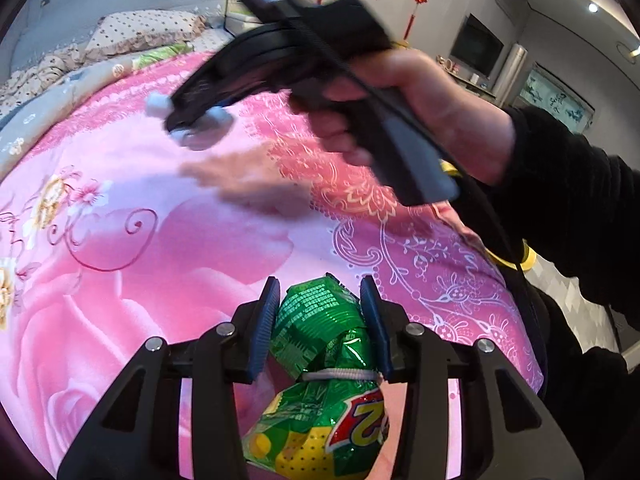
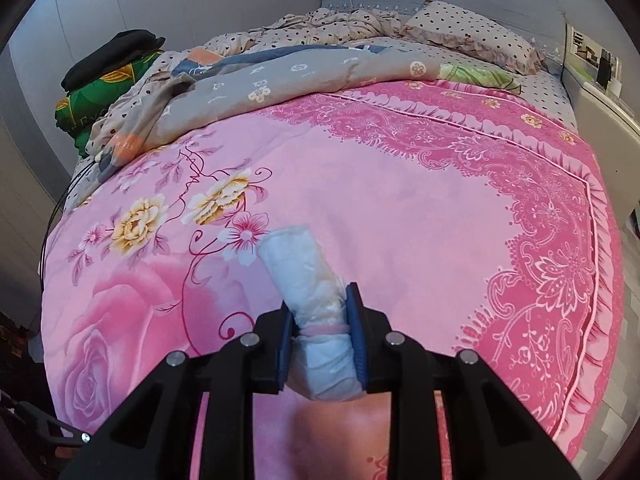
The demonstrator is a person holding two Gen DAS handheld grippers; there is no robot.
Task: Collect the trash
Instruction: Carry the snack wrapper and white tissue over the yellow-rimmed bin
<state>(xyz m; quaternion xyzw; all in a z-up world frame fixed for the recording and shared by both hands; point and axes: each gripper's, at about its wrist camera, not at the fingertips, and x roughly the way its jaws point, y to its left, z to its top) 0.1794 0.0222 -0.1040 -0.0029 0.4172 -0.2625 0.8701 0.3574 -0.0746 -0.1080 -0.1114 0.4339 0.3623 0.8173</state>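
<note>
Bedroom, bed [image 2: 400, 208] under a pink floral quilt, rumpled grey and polka-dot bedding plus a pillow [image 2: 472, 32] at the headboard end. Left tool [image 1: 320, 312] is clamped on a crumpled green snack wrapper [image 1: 320, 360], tied round the middle with a white band, held off the quilt between the blue pads. Right tool [image 2: 320, 324] grips a rolled white paper bundle [image 2: 308, 292] with a pink band around it, roll sticking forward past the fingertips. In the left wrist view the right tool [image 1: 192, 120] is motion-blurred above the quilt, person's right hand [image 1: 400, 112] wrapped round the handle, black sleeve, wrist angled down toward the bed. Progress, my read: both pieces are picked, the visible quilt shows no other loose trash. What's left is the drop-off, and no bin or bag is in either view, so can't say where it goes. Both tools sit low over the near end of the bed, pointing toward the headboard.
</note>
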